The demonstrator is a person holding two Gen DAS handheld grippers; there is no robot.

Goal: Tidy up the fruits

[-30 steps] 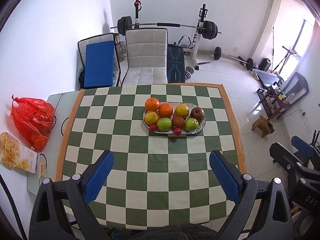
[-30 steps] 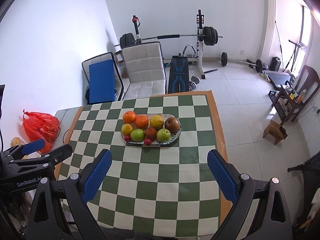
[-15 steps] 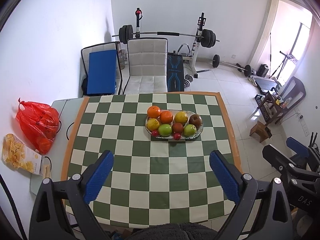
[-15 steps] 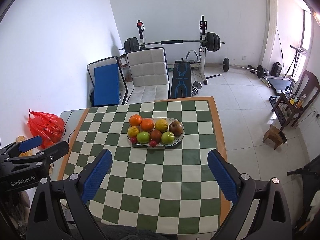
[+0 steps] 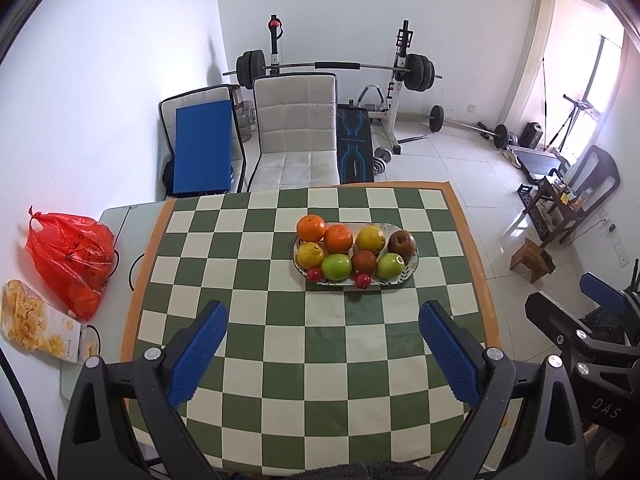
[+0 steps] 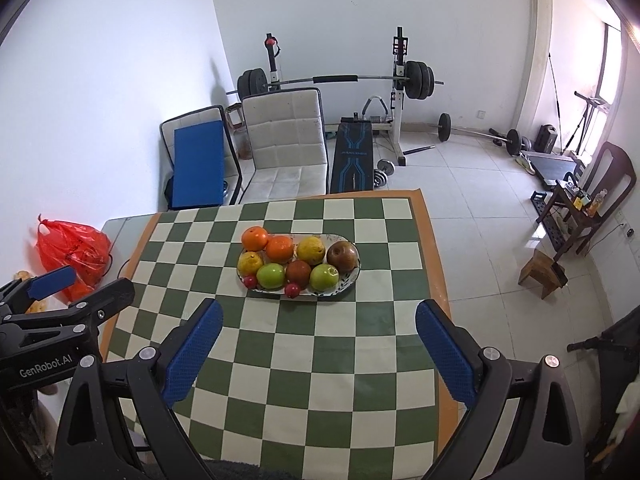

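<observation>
— Since both tools are held high above the near edge of the table (image 5: 280,380), what should be reached for first?

— The plate (image 5: 404,276) of fruit is set toward the far right of the table. Nothing is gripped: the left gripper (image 5: 324,354) is spread wide, and so is the right gripper (image 6: 320,350).

— How is a clean pick best made?

— An outer fruit, such as the green apple (image 6: 325,276) at the plate's near rim, is probably best approached from above, so that its neighbours, which are touching it, are not knocked and rolled off.

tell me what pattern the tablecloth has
Green and cream checks with an orange border; the tablecloth shows best in the left wrist view.
</observation>
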